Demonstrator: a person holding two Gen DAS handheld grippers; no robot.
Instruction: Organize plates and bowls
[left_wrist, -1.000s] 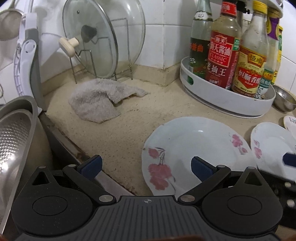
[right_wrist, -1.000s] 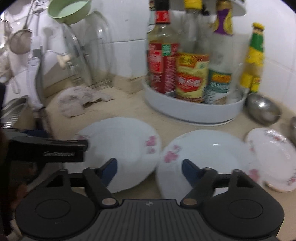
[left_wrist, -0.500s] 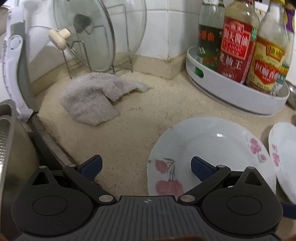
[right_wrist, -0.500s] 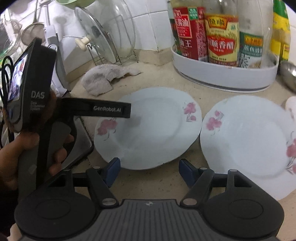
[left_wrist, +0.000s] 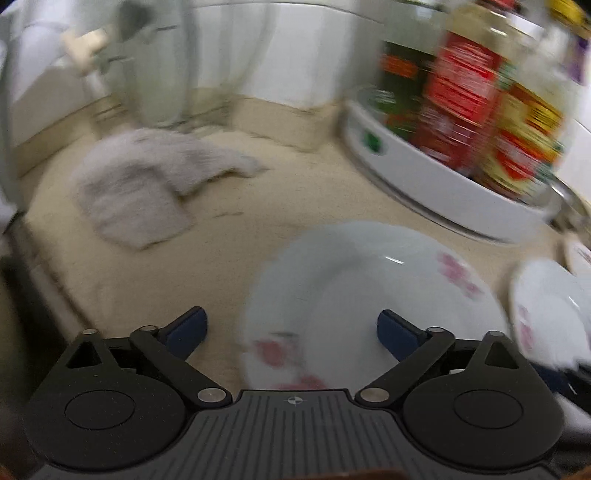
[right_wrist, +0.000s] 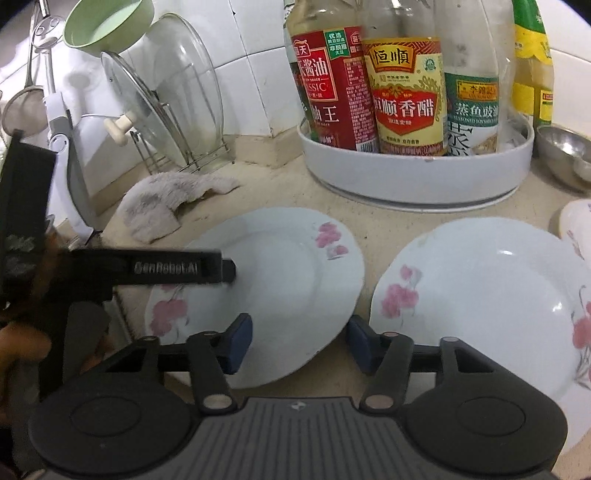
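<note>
Glossy round plates on your speckled stone counter

Your right gripper (right_wrist: 299, 341) is closing around the near rim of the left plate (right_wrist: 280, 266), pads not yet touching; your left gripper (left_wrist: 291, 330), blurred, is closing too, apparently ungripped.

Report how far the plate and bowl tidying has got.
Done: nothing stacked; both big plates, left and right, lie apart on the counter. In hand: both grippers, left and right, closing around the left plate's near rim, neither gripping. Left: stacking everything.
</note>
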